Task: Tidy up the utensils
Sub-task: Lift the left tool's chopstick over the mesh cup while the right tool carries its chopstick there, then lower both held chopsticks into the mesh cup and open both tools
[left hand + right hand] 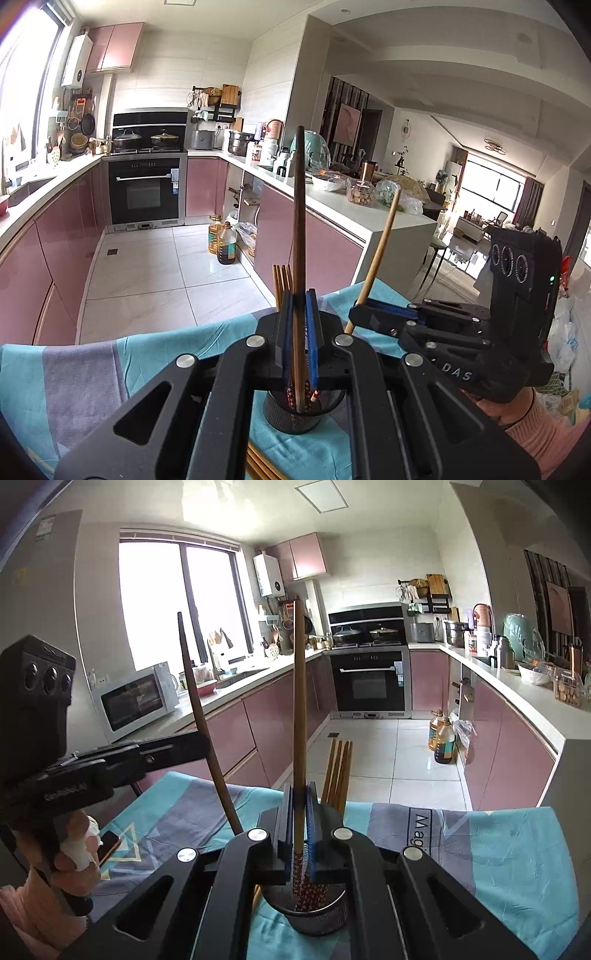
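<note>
Blue-padded jaws of the left gripper (300,295) are pinched on a dark brown chopstick (300,221) that stands nearly upright, its patterned lower end down in a black mesh cup (295,417). Jaws of the right gripper (299,790) are pinched the same way on a lighter wooden chopstick (300,701), its patterned end apparently inside the same cup (317,915), though the gripper body hides part of the rim. More chopsticks (338,771) stand in the cup just behind the jaws. The cup rests on a turquoise and grey cloth (498,860); beyond lie a white tiled floor (155,280) and pink cabinets (502,753).
</note>
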